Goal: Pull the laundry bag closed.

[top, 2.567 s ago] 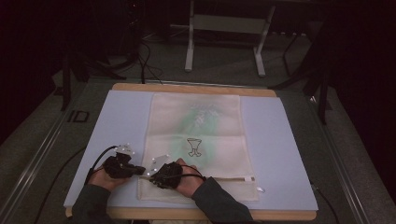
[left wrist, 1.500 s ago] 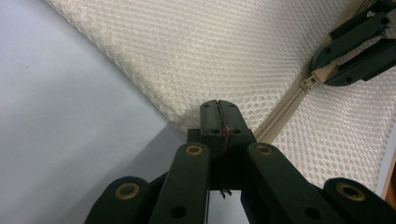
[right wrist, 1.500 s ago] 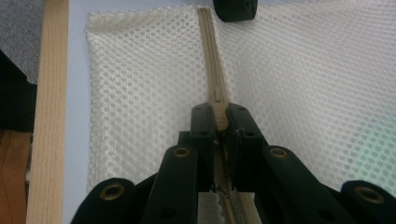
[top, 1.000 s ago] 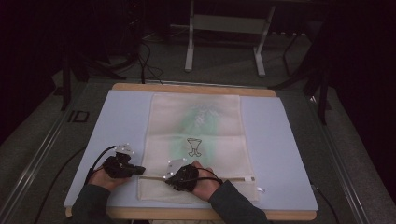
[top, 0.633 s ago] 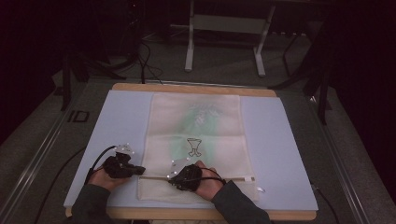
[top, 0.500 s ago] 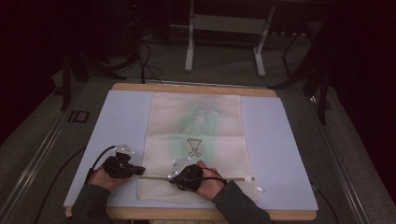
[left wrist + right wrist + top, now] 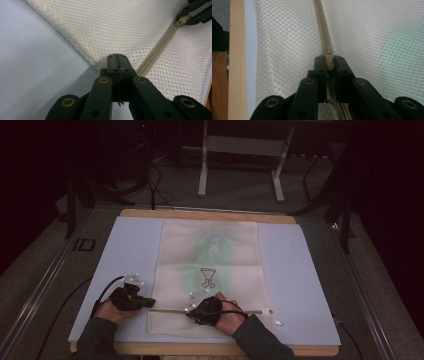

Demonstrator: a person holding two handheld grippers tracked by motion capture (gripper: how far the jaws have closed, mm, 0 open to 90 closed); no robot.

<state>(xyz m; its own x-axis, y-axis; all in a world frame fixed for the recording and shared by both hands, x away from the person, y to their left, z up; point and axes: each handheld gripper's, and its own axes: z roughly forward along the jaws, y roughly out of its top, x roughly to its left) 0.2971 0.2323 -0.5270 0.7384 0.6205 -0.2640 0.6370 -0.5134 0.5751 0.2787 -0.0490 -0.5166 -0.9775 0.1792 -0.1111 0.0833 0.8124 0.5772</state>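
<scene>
Right gripper [image 7: 329, 65] jaws cover most of the zipper pull [image 7: 329, 62]. Beyond it, a green shape [image 7: 402, 53] blurs under the mesh. Past the left gripper [image 7: 117, 62], the bag [image 7: 105, 27] runs off frame.

Two black grippers: left gripper [image 7: 150, 302], right gripper [image 7: 189, 311]. Brass-ringed pivots on linked black arms; plain dark screw holes on squared jaw blocks. Grey plate with white dots atop each, toward 12 o'clock. Black cable [image 7: 102, 295] looping from the left one toward 7 o'clock. Dark grey sleeves [image 7: 262, 340] down to both wrists.
</scene>
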